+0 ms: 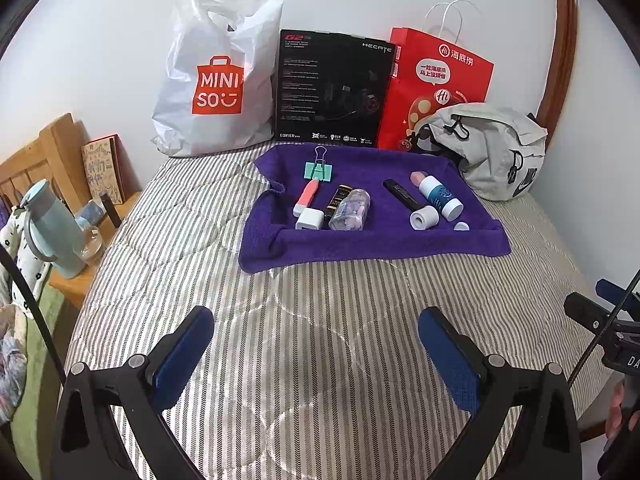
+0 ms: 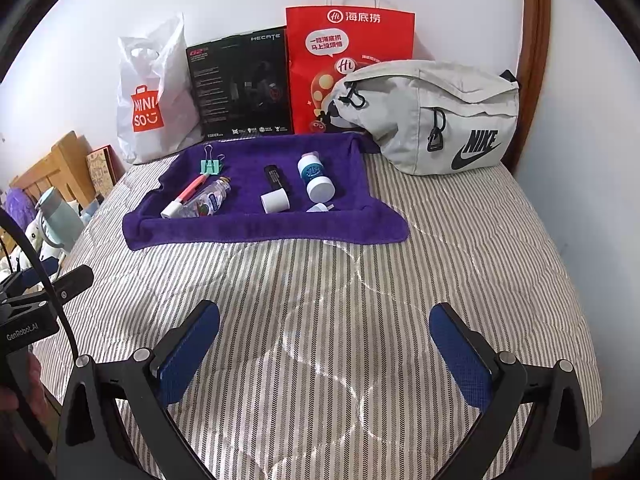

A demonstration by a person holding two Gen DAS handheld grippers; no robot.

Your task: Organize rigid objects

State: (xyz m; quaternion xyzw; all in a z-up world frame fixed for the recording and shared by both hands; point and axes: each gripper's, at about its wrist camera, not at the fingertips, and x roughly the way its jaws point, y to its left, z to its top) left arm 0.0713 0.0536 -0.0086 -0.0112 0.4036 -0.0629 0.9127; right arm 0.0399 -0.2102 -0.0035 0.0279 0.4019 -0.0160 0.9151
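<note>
Left wrist view: left gripper (image 1: 316, 344) spread wide, blue pads (image 1: 182, 356) apart, nothing between them, hovering over the striped bedcover (image 1: 280, 320).
Right wrist view: right gripper (image 2: 324, 344) likewise spread wide and empty, above the same cover.
Purple towel (image 1: 372, 240): lies flat beyond both tools, near edge facing them, left and far corners bunched up.
Pink tube (image 1: 307, 197): long axis runs away from the tools, leaning right at the far end; white cap nearest.
White charger (image 1: 309, 219): just beside the tube's cap, at the towel's near fold.
Binder clip (image 1: 318, 170): green, wire handles pointing away, at the tube's far end.
Clear bottle (image 1: 352, 210): lying down, long axis near-to-far, touching a dark gold-printed tube (image 1: 338, 202).
Black stick (image 1: 402, 194): slanted, far end left; white cylinder (image 1: 424, 217) at its near end.
Blue-labelled bottle (image 1: 440, 196): lying, white cap toward the tools; small white cap (image 1: 461, 226) apart near it.
Open room: bare striped cover between tools and towel.
Far edge: white shopping bag (image 1: 216, 76), black box (image 1: 332, 88), red paper bag (image 1: 436, 80), grey pouch (image 2: 432, 116) along the wall.
</note>
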